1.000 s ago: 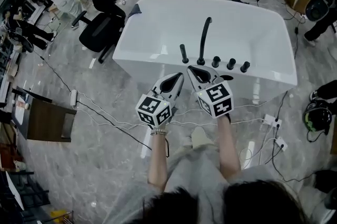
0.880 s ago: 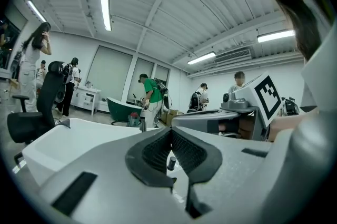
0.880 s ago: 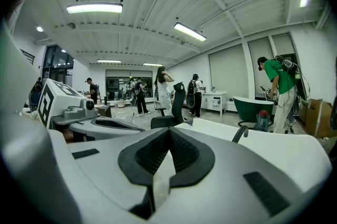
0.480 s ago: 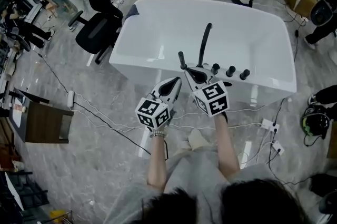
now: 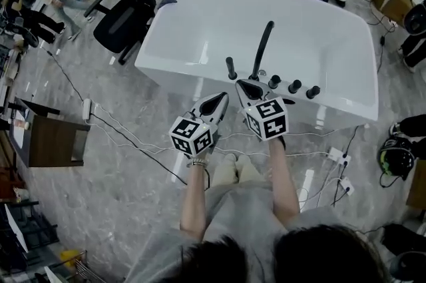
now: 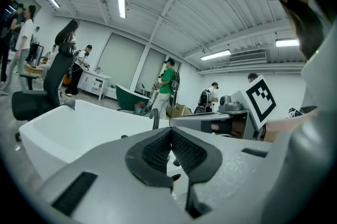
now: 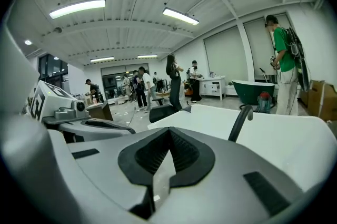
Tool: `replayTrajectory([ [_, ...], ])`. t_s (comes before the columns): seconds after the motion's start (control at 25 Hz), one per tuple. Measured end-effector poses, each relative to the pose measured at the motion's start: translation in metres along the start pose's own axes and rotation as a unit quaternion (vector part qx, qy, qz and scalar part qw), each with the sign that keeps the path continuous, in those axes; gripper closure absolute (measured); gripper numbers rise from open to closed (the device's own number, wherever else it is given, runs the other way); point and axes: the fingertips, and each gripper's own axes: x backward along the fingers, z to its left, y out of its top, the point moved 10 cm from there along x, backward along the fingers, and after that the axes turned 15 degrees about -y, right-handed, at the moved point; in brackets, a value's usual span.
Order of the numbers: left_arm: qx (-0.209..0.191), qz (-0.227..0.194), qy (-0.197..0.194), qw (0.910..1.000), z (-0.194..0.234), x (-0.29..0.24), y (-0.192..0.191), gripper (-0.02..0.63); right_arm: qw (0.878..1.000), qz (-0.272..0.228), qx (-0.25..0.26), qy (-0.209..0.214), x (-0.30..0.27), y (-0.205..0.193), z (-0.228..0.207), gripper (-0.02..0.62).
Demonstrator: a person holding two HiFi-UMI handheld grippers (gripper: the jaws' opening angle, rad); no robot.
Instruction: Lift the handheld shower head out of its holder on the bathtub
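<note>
With the left gripper (image 5: 221, 99) and the right gripper (image 5: 243, 85) both closed on nothing, the slim black shower head (image 5: 231, 67) stands upright on the bathtub (image 5: 178, 68) rim, looking stiff, smooth, perhaps slippery, best gripped across its upper shaft.

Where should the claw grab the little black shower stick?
Grab the slim black shower head around the middle of its upright stem. Come from the near side, over the tub rim: it stands straight there, and the tall spout stands close beside it. Probably lift straight up.
</note>
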Motion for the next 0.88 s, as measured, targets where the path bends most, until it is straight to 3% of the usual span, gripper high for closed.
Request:
replayTrajectory([
  [0.28, 0.016, 0.02, -0.012, 0.9996, 0.039, -0.009, -0.008, 0.601, 1.0, 0.021, -0.001, -0.005, -0.042, -0.012, -0.002, 0.594],
  [0.88, 0.063, 0.035, -0.008, 0.9974, 0.102, -0.036, -0.072, 0.601, 0.998, 0.07, 0.002, -0.009, -0.12, -0.081, -0.023, 0.594],
])
